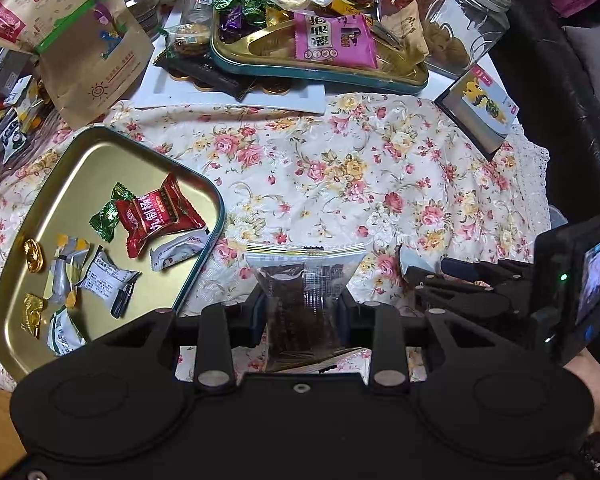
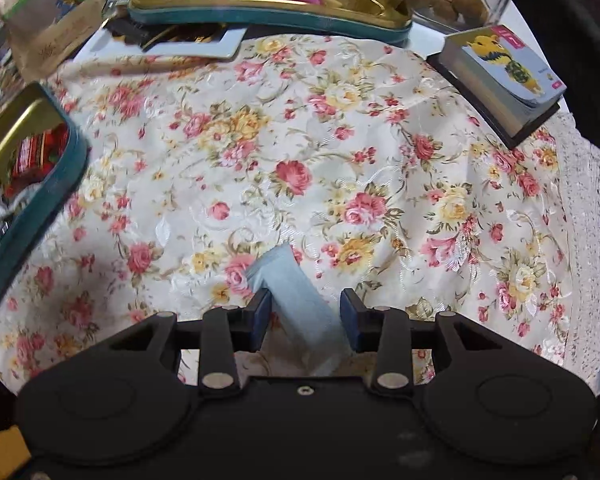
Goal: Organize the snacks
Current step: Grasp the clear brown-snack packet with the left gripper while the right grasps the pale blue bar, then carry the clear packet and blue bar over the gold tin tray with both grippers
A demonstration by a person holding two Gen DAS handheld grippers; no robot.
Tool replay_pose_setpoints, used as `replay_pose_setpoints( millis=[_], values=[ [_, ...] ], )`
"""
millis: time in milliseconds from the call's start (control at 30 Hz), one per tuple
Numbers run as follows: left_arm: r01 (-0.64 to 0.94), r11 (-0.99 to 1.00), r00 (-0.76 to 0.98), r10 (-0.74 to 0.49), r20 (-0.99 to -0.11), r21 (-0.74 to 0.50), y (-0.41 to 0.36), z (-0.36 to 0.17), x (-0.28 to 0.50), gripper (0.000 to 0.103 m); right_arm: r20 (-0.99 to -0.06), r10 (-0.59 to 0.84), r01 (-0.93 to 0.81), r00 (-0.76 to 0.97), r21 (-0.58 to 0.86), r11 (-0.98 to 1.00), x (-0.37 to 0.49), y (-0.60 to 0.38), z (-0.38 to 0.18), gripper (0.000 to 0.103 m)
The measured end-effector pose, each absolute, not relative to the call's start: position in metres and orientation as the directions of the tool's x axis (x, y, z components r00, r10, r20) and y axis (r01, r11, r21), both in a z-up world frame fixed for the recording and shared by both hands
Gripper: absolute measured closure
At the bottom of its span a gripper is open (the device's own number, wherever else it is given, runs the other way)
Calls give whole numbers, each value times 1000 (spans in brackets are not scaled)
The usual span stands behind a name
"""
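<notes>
My left gripper (image 1: 302, 312) is shut on a clear packet with a dark brown snack (image 1: 304, 296), held above the floral cloth beside a gold tray (image 1: 80, 168) at the left. That tray holds a red packet (image 1: 158, 216), a green candy (image 1: 106, 220) and several small wrapped sweets. My right gripper (image 2: 304, 312) is shut on a pale blue packet (image 2: 296, 300) that sticks out diagonally between the fingers; this gripper also shows in the left wrist view (image 1: 440, 280) at the right. A second gold tray (image 1: 404, 78) at the back is piled with snacks, among them a pink packet (image 1: 332, 40).
A floral cloth (image 2: 340, 160) covers the table. A stack of cards (image 2: 508, 76) lies at the right near the lace edge. A brown paper bag (image 1: 80, 32) stands at the back left. A glass jar (image 1: 468, 20) stands at the back right.
</notes>
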State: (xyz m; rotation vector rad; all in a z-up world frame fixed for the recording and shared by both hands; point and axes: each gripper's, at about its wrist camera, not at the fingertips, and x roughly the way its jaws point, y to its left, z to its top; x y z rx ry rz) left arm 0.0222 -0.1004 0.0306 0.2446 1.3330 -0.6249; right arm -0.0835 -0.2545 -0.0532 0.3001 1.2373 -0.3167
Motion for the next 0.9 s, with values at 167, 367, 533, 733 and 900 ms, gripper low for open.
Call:
replay_pose_setpoints(
  millis=[167, 367, 533, 733, 900],
  values=[
    [551, 811, 95, -296, -951, -197, -100, 33, 22, 60, -962, -42, 419, 270, 77, 905, -81, -259, -60, 62],
    [557, 805, 97, -305, -947, -203, -102, 35, 20, 60, -970, -65, 390, 233, 31, 920, -82, -248, -73, 61],
    [553, 810, 100, -301, -948, -198, -100, 35, 22, 60, -971, -64, 413, 229, 38, 910, -78, -245, -75, 63],
    [527, 830, 125, -287, -950, -182, -90, 35, 30, 60, -968, -4, 457, 251, 115, 882, -67, -246, -66, 81],
    [492, 858, 172, -259, -950, -145, -77, 36, 41, 60, -945, 25, 472, 325, 185, 862, -53, -234, -44, 81]
  ],
)
